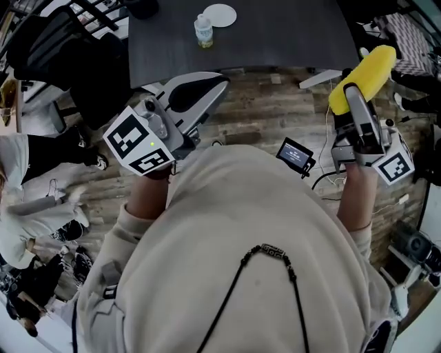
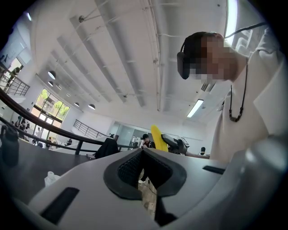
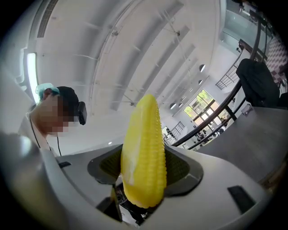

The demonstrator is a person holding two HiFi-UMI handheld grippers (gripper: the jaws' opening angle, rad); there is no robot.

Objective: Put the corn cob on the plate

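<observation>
In the head view the yellow corn cob (image 1: 365, 74) sticks up and forward out of my right gripper (image 1: 350, 93), which is shut on its lower part, over the wooden floor short of the table. The right gripper view shows the corn cob (image 3: 143, 152) upright between the two dark pads, against the ceiling. The small white plate (image 1: 220, 14) lies on the dark grey table (image 1: 289, 34) at the far edge. My left gripper (image 1: 215, 83) is held near the table's front edge, shut with nothing in it. From the left gripper (image 2: 141, 167) view, which looks upward, the corn cob (image 2: 158, 137) shows in the distance.
A small bottle with a yellow label (image 1: 202, 31) stands on the table just in front of the plate. A black chair (image 1: 55, 41) is at the table's left. A small screen device (image 1: 295, 154) and cables lie on the floor; gear clutters the right side.
</observation>
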